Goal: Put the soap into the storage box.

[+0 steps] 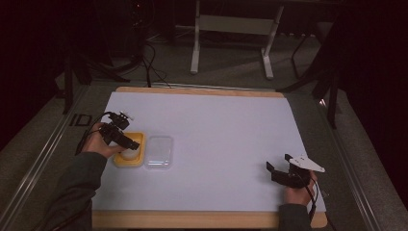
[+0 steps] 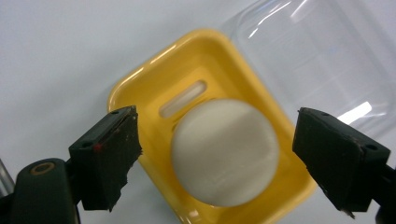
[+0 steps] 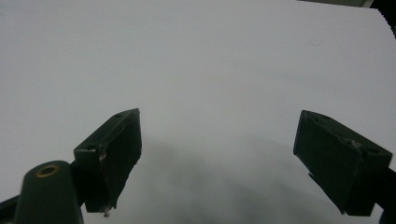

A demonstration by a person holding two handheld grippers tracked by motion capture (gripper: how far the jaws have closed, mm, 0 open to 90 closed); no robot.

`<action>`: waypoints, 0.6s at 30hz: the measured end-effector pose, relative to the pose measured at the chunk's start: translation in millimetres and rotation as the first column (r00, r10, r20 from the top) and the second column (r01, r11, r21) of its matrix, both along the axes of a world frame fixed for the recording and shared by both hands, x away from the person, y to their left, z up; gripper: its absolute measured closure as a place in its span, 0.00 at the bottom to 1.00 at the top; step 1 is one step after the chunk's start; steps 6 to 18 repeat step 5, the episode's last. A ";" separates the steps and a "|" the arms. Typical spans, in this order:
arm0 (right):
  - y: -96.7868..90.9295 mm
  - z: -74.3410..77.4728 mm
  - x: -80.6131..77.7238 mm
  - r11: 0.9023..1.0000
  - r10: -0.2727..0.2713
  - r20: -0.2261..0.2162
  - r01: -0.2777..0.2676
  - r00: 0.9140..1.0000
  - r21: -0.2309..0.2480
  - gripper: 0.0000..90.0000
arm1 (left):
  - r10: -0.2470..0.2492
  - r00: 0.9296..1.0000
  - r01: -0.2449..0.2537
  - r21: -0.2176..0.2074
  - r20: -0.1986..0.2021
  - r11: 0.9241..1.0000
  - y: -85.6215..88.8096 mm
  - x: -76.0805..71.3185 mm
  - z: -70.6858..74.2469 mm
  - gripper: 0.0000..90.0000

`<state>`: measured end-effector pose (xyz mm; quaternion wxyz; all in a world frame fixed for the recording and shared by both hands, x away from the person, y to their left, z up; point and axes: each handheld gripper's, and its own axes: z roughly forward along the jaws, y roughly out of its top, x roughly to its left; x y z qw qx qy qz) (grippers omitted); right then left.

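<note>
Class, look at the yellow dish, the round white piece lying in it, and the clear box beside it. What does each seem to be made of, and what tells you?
Yellow dish: probably glossy moulded plastic; smooth rounded rim with highlights. Round white piece: matte, faintly streaked, possibly soap; unsure. Clear box: transparent plastic, likely; the white table shows through, with bright glints.

Clear lid (image 1: 159, 151) touching yellow dish (image 1: 129, 159) blocks right; centre sheet (image 1: 221, 130) free.

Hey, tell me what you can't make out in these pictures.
- Yellow dish: its floor is hidden under the white round soap in the left gripper view; its near corner is cut off by the bottom edge.
- Clear lid: cut off by the top and right edges there.
- Left tool: too small and dim in the high view.
</note>
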<state>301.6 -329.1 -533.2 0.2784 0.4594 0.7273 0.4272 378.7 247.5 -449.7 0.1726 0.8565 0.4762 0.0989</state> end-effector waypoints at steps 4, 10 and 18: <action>0.5 -0.2 1.0 1.000 0.002 -0.006 -0.002 1.000 -0.006 0.17 | -0.038 0.997 0.039 -0.008 0.071 0.999 -8.9 -12.9 9.2 0.18; 1.0 -0.3 1.5 1.000 -0.001 -0.014 0.000 1.000 -0.009 0.17 | -0.038 0.997 0.039 -0.008 0.071 0.999 -8.9 -12.9 9.2 0.19; 1.0 -0.3 1.5 1.000 -0.001 -0.014 0.000 1.000 -0.009 0.17 | -0.038 0.997 0.039 -0.008 0.071 0.999 -8.9 -12.9 9.2 0.19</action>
